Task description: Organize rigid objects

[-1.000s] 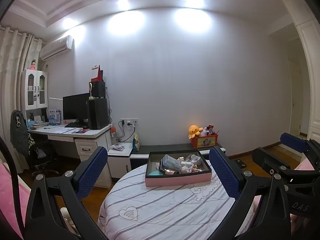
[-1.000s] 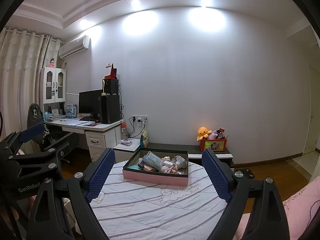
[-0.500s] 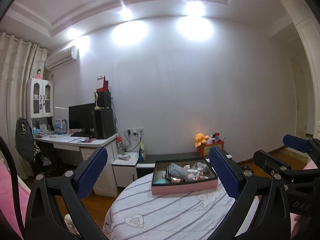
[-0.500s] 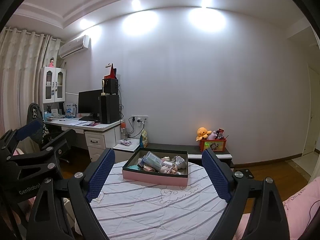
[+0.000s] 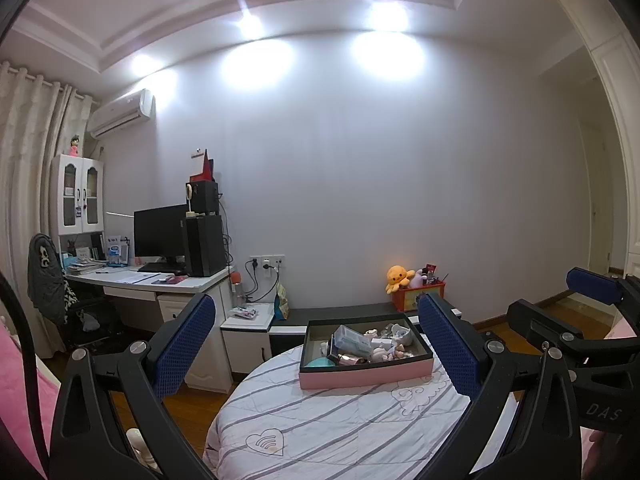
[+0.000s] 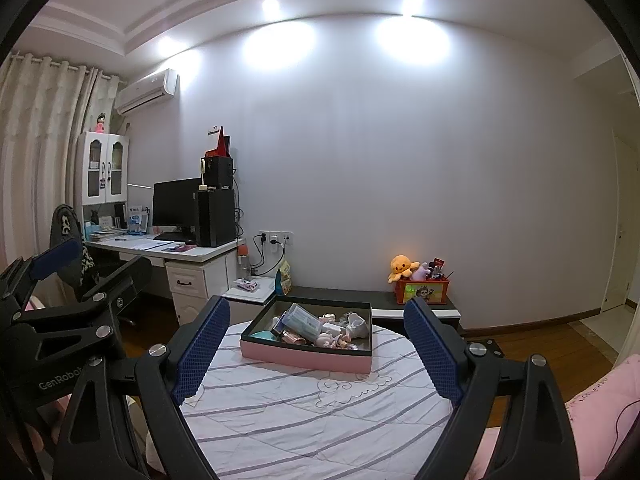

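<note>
The left gripper [image 5: 316, 344] is held at the left with its jaws spread wide and nothing between them. A pink box [image 6: 308, 354] filled with small objects [image 6: 320, 326] is set on the striped round surface [image 6: 320, 408], ahead of both grippers. The right gripper [image 6: 316, 344] is likewise wide open and empty.

- One pink box [image 6: 306, 354] of small items is seen on one round bench [image 6: 320, 408].
- Two tongs, left [image 5: 316, 348] and right [image 6: 316, 348], are counted.
- One monitor [image 6: 174, 204] and two speakers are seen.
- One octopus plush [image 6: 402, 266] is counted.
</note>
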Motion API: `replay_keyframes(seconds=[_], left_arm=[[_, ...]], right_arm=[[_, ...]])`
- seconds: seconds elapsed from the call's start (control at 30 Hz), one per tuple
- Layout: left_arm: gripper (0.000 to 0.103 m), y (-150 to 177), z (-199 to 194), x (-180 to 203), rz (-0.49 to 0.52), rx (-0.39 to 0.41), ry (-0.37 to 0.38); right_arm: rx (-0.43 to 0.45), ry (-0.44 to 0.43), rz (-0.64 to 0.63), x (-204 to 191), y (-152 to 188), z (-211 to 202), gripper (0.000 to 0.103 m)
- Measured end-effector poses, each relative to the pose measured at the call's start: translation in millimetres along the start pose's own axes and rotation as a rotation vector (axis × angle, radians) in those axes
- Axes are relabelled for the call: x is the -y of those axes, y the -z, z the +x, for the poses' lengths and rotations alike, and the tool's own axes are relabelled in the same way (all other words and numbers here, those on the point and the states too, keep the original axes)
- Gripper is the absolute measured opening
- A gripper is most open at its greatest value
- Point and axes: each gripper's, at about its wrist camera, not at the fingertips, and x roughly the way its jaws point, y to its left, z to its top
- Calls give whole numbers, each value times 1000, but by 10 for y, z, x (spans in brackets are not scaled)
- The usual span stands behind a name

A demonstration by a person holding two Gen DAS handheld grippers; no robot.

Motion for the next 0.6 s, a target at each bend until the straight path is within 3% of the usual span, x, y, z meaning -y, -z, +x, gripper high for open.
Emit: replay_keyframes(seconds=[0.6], left_arm=[[103,0,-4,-7,0,-3,3]], right_arm=[[-3,2,0,16,8,-10,90]])
